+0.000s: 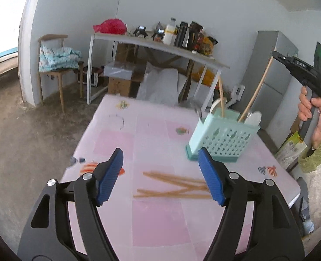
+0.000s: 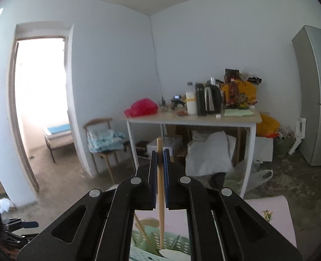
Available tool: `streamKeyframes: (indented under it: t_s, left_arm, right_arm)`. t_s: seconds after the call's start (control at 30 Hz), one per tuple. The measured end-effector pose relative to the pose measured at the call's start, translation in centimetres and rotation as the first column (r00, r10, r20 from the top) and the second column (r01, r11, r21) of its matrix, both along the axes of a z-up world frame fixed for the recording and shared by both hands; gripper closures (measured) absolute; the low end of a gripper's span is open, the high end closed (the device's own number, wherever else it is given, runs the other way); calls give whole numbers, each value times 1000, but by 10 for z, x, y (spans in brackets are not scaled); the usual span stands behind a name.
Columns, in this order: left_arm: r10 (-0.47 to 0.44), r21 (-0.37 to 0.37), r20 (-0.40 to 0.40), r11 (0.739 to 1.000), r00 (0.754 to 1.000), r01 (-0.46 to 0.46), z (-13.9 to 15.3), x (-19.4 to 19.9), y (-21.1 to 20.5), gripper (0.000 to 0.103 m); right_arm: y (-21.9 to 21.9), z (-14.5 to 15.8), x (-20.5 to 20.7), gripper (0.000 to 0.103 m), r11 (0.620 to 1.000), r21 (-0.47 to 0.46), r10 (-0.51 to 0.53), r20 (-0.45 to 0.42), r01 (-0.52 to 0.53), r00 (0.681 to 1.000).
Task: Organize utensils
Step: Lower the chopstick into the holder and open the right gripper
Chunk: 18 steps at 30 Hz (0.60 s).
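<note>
Down in the left wrist view, the left gripper hangs with its blue pads spread wide and nothing between them, poised above a loose bundle of chopsticks lying crossed on the pink table. Beyond them, toward the far right corner, stands a mint-green utensil basket already holding a few wooden handles and what looks like a pale spoon. One wooden stick leans out of the basket up to the right gripper, carried in the person's right hand.

These chopsticks look thin, stiff and very light, with smooth sides, so they will likely roll or scissor apart under a careless pinch. Taking hold near mid-length, across the sticks where they cross most tightly, seems the safest grip; pinching at a tip would probably let them swing.

Up in the right wrist view, the right gripper is closed narrowly on the wooden stick, which runs upright between the pads with its top end poking just above them. Its lower end reaches down into the basket. Gripped this near the top, it hangs long and could pivot.
</note>
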<state>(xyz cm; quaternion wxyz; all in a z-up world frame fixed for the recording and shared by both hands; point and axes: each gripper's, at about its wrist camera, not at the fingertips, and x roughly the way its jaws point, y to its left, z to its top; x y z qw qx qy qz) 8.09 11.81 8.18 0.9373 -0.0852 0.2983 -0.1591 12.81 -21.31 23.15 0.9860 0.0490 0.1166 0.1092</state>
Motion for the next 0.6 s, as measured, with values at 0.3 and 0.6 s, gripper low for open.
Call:
streamKeyframes:
  t_s: [0.3,0.6]
  left_arm:
    - [-147,186,53,973,988,135,-18,-8,-42,28]
    - [-144,214,48,968,988,131,-22,-20,-61,27]
  right_arm:
    - [-5,-49,3,91,998,27,-52,-105,55,993]
    - [-44,-41,-73,75,973,156,-162,-52,168,985]
